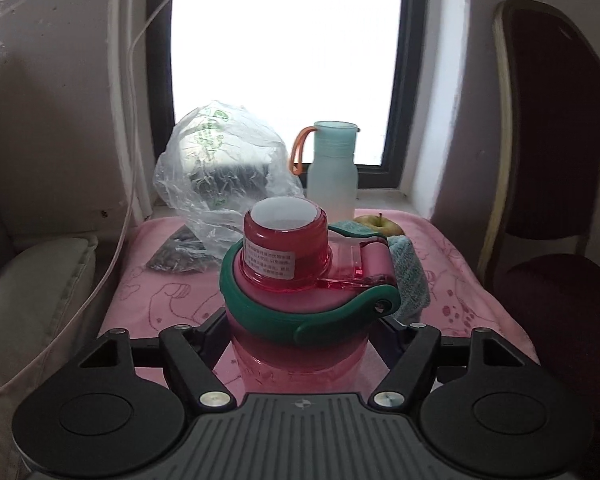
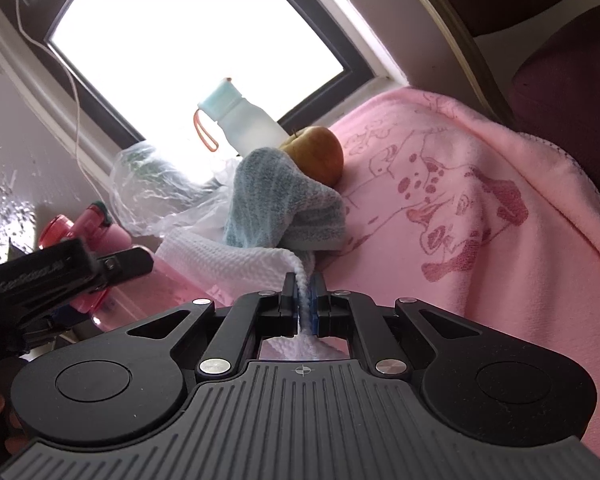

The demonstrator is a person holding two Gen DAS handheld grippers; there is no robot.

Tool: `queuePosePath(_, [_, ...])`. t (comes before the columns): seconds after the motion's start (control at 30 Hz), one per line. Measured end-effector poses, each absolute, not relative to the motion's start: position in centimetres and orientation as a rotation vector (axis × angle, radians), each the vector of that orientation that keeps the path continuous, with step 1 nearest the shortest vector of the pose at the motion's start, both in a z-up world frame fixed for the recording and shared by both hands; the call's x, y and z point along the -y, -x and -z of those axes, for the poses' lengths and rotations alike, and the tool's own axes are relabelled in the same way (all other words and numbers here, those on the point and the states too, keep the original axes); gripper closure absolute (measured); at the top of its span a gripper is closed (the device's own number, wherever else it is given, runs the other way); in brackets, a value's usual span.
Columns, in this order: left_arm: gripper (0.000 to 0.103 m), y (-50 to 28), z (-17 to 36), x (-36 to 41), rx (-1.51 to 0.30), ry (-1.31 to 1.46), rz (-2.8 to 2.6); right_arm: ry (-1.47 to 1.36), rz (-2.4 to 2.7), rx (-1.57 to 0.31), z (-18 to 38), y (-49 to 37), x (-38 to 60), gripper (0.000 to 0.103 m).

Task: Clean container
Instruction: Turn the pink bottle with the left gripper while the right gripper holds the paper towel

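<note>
Pink cartoon-print blanket (image 2: 480, 208) covers the table by the window, so everything sits on soft ground. My left gripper (image 1: 300, 340) is clenched round the pink water bottle (image 1: 288, 280) w/ green handle, steadying it upright, lid end toward the window. My right gripper (image 2: 305, 300) pinches a white-and-blue cleaning cloth (image 2: 252, 248) (draped against the bottle's side, ready to wipe). Apple (image 2: 320, 156) lies just behind.

Two bottles (image 1: 296, 280) (image 1: 332, 168), one apple (image 1: 378, 224), one cloth (image 2: 260, 256)
</note>
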State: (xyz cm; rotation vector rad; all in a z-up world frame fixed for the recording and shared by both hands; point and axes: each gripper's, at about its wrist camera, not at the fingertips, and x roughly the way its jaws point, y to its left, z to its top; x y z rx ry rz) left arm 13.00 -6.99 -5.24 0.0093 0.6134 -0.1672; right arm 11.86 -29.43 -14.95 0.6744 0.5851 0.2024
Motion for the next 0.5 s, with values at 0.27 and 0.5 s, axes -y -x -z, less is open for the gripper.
queuePosePath(0.27, [0.033,-10.0,5.5,0.7,-0.593,0.066,0.409,-0.65,-0.189,-0.602,14.9,-12.1,29.1,0.096])
queuePosePath(0.5, [0.033,-8.1,6.6,-0.9,-0.524,0.116,0.436,-0.597,-0.164,-0.634,14.9,-12.4,28.5,0.096])
